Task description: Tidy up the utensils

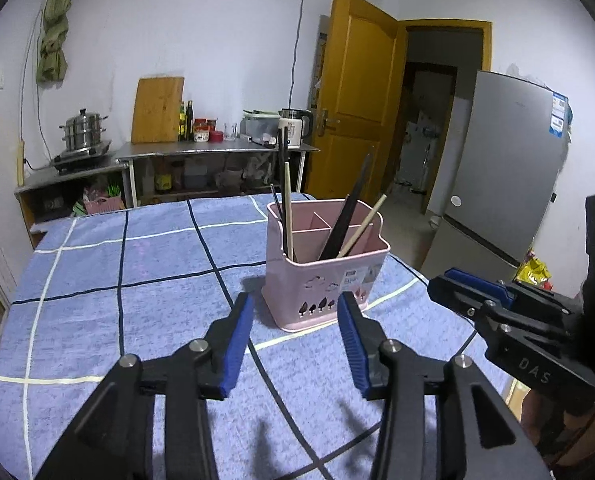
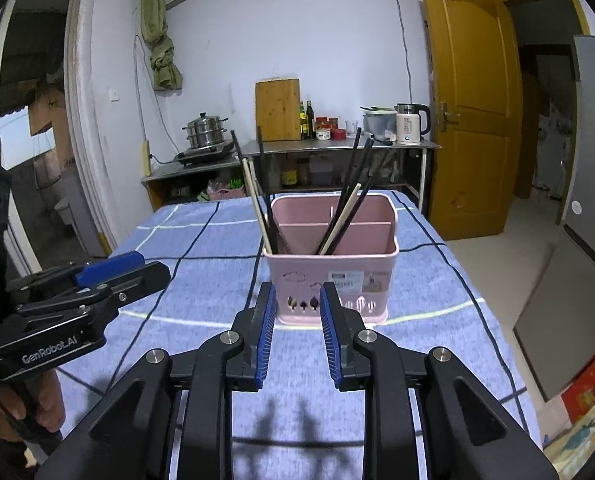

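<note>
Left wrist view: the left gripper (image 1: 295, 338) hovers above the tabletop (image 1: 137, 280), which is covered by a blue checked cloth with dark and white lines. Its blue-padded fingers (image 1: 237, 344) stand spread, with nothing between them. Just beyond the fingertips stands the pink plastic utensil holder with inner dividers (image 1: 325, 264), upright on the cloth and apart from the pads. Its left compartment holds black chopsticks (image 1: 283, 184) and a pale wooden chopstick (image 1: 288, 216); its right front compartment holds more black and pale sticks leaning right. At the right edge, the right gripper (image 1: 453, 288) shows side-on; its opening cannot be judged from this angle.

Right wrist view: the left gripper (image 2: 137, 268) enters from the left edge, held by a person's hand (image 2: 21, 408) at the lower left. At centre, the right gripper (image 2: 297, 336) points at the pink holder (image 2: 333, 268), its fingers (image 2: 267, 332) parted and empty, tips near the holder's front wall without touching. Black chopsticks (image 2: 355, 168) and pale ones (image 2: 253, 200) lean in separate compartments. A steel counter with a kettle and bottles lines the far wall.
</note>
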Action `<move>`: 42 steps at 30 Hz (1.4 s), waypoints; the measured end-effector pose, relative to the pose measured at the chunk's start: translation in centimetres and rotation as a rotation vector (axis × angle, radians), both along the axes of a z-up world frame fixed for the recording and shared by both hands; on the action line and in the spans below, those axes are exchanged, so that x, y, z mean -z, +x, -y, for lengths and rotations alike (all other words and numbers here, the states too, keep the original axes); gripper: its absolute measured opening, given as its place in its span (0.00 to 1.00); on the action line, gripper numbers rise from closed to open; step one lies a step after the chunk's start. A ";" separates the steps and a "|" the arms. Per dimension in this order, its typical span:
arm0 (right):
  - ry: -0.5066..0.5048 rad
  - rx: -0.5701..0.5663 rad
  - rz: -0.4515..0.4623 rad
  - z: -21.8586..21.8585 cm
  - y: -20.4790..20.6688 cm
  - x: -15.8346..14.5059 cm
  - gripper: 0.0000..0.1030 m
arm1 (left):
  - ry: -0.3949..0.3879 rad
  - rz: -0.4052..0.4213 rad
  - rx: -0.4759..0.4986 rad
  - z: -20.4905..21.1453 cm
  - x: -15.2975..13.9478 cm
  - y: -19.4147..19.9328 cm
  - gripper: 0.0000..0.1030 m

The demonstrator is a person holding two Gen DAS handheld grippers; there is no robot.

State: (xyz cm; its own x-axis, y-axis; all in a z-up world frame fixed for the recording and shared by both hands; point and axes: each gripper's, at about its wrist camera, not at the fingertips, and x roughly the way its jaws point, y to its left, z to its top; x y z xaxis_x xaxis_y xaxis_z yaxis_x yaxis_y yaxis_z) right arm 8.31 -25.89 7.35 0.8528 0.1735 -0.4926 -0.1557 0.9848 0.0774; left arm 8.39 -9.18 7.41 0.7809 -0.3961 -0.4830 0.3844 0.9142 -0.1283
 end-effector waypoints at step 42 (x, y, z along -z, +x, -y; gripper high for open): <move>-0.018 0.004 -0.002 -1.8 -3.1 2.1 0.23 | -0.040 0.042 -0.033 -1.5 2.0 -3.3 0.50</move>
State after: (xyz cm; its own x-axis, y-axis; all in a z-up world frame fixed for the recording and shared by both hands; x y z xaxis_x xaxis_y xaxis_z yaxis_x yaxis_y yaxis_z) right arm 5.23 -24.13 5.28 0.8526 0.1611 -0.4970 -0.1516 0.9866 0.0598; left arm 5.07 -7.64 5.39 0.8132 -0.3883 -0.4335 0.3601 0.9209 -0.1494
